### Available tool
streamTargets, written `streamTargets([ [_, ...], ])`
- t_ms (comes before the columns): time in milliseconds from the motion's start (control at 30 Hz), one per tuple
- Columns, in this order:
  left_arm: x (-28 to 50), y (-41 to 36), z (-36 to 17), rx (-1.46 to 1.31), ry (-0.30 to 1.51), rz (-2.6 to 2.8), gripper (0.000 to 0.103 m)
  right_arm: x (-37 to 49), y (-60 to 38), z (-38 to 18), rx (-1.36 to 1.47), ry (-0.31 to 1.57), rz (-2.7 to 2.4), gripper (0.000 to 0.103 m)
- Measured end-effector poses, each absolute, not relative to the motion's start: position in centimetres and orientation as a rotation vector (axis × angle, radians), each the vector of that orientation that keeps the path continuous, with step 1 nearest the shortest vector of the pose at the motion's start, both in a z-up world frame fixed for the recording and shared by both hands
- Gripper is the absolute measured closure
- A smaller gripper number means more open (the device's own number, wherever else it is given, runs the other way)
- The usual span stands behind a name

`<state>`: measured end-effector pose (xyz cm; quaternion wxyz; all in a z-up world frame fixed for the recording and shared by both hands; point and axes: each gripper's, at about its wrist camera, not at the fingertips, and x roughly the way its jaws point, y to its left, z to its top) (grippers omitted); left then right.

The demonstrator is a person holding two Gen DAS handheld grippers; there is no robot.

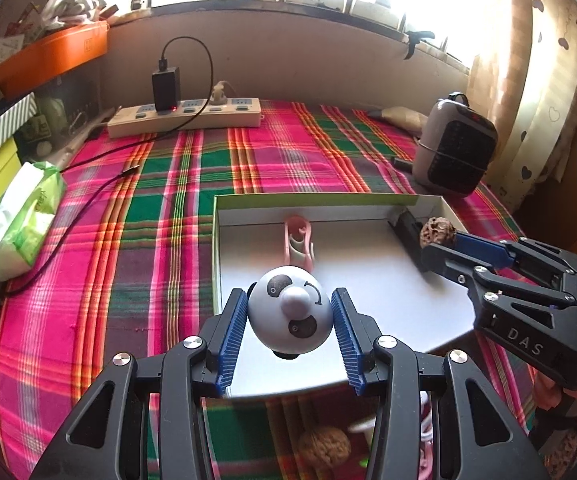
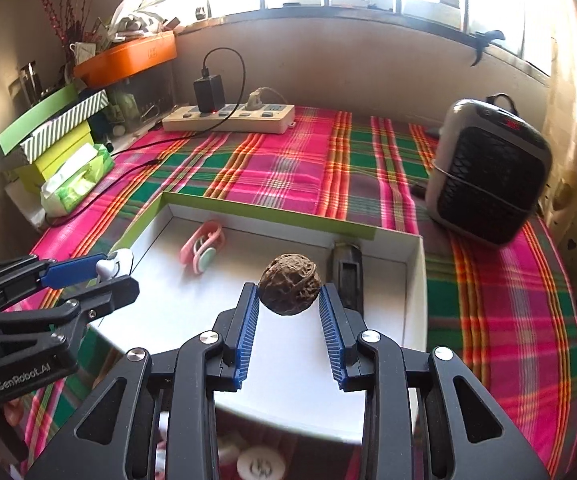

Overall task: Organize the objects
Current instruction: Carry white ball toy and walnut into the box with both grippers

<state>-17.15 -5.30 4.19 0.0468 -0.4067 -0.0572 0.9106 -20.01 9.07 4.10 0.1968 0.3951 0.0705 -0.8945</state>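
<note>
My left gripper (image 1: pixel 290 314) is shut on a white ball with a panda face (image 1: pixel 290 316), held over the near left part of a white open box with a green rim (image 1: pixel 312 199). My right gripper (image 2: pixel 289 290) is shut on a dark wrinkled walnut (image 2: pixel 290 288), held over the box's right side; it also shows in the left wrist view (image 1: pixel 438 232). Inside the box lie a pink clip (image 2: pixel 204 246) and a black oblong object (image 2: pixel 348 274). The left gripper shows in the right wrist view (image 2: pixel 108 270).
The box (image 2: pixel 272 210) sits on a pink and green plaid cloth (image 1: pixel 160 208). A light walnut (image 1: pixel 324 446) lies below my left gripper. A power strip (image 1: pixel 184 118) stands at the back, a small heater (image 1: pixel 454 148) at right, a tissue pack (image 1: pixel 22 216) and stacked boxes at left.
</note>
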Motion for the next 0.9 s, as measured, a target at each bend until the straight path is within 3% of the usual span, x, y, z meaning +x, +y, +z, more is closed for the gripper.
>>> streamTargets([
  [900,-19.6,-4.6,2.8,-1.259,-0.046,2.803,0.061,-25.4,5.6,1.2,1.198,0.307,-2.437,0.070],
])
